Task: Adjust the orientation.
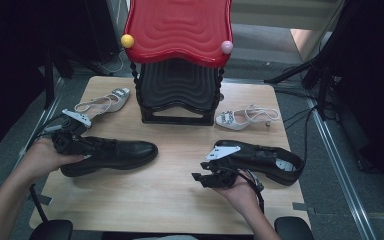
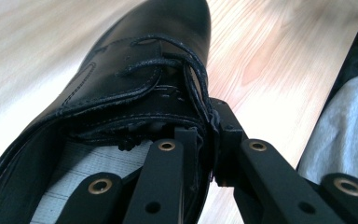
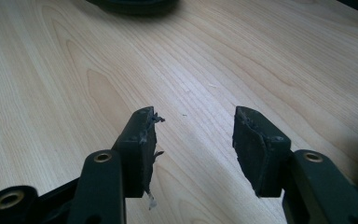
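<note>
Right tool point(image 3: 191, 135) near table point(image 1: 180, 200) front edge, jaws apart over bare wood, gripping nothing; black shoe point(image 1: 265, 160) just beside it. Left tool point(image 2: 205, 140) clamped on side wall of other black shoe point(image 1: 112, 155) at table left. Farther back: white sandals, red-topped rack point(image 1: 177, 60)

A glossy black leather lace-up shoe point(image 2: 135, 79) lies on a pale wooden tabletop point(image 2: 279, 70), its toe pointing away. The left gripper point(image 2: 205, 140) has its two black jaws clamped on the shoe's side wall beside the laces, one jaw inside the opening over the grey insole point(image 2: 98, 163). Grey fabric point(image 2: 349, 126) shows past the tabletop's right edge.
</note>
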The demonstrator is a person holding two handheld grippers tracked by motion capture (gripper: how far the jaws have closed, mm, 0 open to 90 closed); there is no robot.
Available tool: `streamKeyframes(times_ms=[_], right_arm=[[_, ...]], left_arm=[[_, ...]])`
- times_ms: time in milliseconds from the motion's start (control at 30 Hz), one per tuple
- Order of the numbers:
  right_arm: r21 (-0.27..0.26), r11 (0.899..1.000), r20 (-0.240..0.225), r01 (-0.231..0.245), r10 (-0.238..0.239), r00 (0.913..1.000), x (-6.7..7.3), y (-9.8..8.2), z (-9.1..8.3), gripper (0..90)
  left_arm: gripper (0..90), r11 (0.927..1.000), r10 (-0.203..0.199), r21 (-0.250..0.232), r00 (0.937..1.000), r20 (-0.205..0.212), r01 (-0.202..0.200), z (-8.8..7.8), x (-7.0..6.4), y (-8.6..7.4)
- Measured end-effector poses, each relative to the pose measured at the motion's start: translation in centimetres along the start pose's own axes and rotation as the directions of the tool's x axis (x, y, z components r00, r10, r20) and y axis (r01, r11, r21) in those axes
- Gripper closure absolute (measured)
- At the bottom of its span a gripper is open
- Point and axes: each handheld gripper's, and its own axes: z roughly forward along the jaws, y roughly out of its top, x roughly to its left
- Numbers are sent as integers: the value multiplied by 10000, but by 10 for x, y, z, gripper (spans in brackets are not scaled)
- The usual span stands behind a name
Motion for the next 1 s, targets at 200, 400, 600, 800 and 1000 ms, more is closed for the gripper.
streamKeyframes(times_ms=[200,400,600,800,1000], right_arm=[[-53,10000,29,18,-18,10000,-1,0,-2,501],[-82,10000,45,-35,35,10000,-2,1,-4,500],[-99,9999,49,-41,42,10000,-2,0,-5,501],[-58,10000,45,-36,36,10000,-2,0,-4,503],[62,9999,31,-80,79,10000,-2,0,-2,506]], left_arm=[[836,9995,230,-235,9996,145,-226,17,-17,17],[835,9992,348,-221,9985,418,-339,38,-32,31],[834,9984,538,-212,9970,548,-527,59,-47,40],[834,9989,340,-357,9953,909,-309,75,-53,42],[828,9980,420,-518,9947,939,-372,80,-56,36]])
